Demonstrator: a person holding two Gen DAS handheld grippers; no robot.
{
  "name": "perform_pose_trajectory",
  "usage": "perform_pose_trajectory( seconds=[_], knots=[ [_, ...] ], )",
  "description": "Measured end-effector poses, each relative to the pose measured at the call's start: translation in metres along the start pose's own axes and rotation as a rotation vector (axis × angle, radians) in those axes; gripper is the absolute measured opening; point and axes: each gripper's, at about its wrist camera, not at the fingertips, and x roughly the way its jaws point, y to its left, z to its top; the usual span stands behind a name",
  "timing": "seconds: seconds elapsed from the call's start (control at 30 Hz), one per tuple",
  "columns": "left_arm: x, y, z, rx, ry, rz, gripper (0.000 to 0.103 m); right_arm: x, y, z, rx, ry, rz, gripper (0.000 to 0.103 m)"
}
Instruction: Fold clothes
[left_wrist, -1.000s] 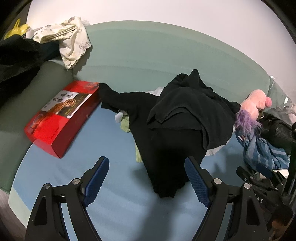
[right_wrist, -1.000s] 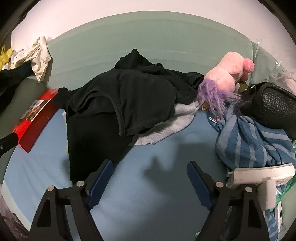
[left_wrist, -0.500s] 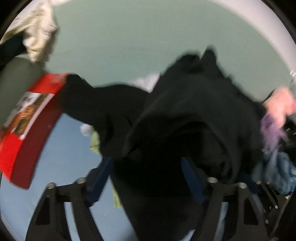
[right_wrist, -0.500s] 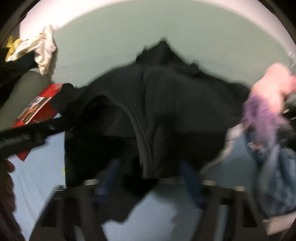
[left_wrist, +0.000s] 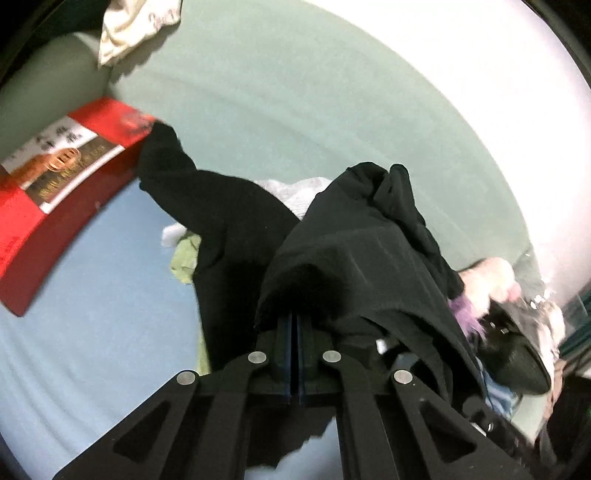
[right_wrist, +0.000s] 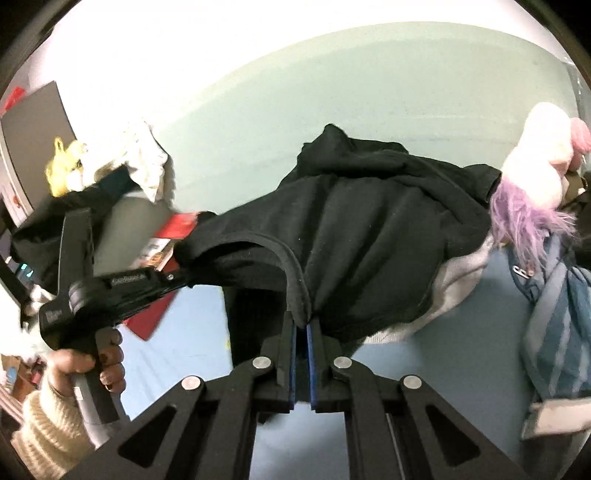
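A black garment (left_wrist: 362, 266) is held up off the blue sheet (left_wrist: 92, 332) between both grippers. In the left wrist view my left gripper (left_wrist: 294, 317) has its jaws closing tight, the cloth's edge draped over and pinched at the tips. In the right wrist view my right gripper (right_wrist: 302, 325) is closing on the ribbed neckline of the black garment (right_wrist: 369, 236). The left gripper (right_wrist: 177, 275), held by a hand (right_wrist: 99, 365), pinches the garment's left end. More black cloth hangs underneath.
A red box (left_wrist: 48, 192) lies at the left on the sheet. A pink and purple plush toy (right_wrist: 535, 158), a blue striped cloth (right_wrist: 554, 314) and a grey garment (right_wrist: 458, 280) crowd the right. A cream garment (left_wrist: 136, 26) hangs over the green headboard (left_wrist: 295, 129).
Both grippers were open above the sheet, then pushed forward into the black pile. Now both are closed on the black garment and its edge is lifted.
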Motion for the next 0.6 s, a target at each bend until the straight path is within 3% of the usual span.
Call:
perform_pose_trajectory(
  seconds=[0.1, 0.2, 0.3, 0.5, 0.6],
  knots=[
    [-0.035, 0.008, -0.012, -0.019, -0.029, -0.024, 0.002, -0.020, -0.003, -0.007, -0.004, 0.023, -0.008, 0.005],
    [-0.069, 0.012, -0.023, -0.031, -0.075, -0.030, 0.002, -0.046, 0.000, -0.023, 0.028, 0.021, 0.036, 0.005],
    [-0.107, 0.006, -0.030, -0.038, -0.140, -0.062, 0.002, -0.088, 0.009, -0.028, 0.049, -0.066, 0.090, 0.005],
    [-0.208, -0.022, -0.034, 0.033, -0.306, -0.112, 0.002, -0.187, 0.040, -0.003, -0.009, -0.323, 0.108, 0.005],
    [-0.269, -0.031, -0.042, 0.060, -0.420, -0.149, 0.002, -0.232, 0.062, 0.003, -0.053, -0.432, 0.140, 0.005]
  ],
)
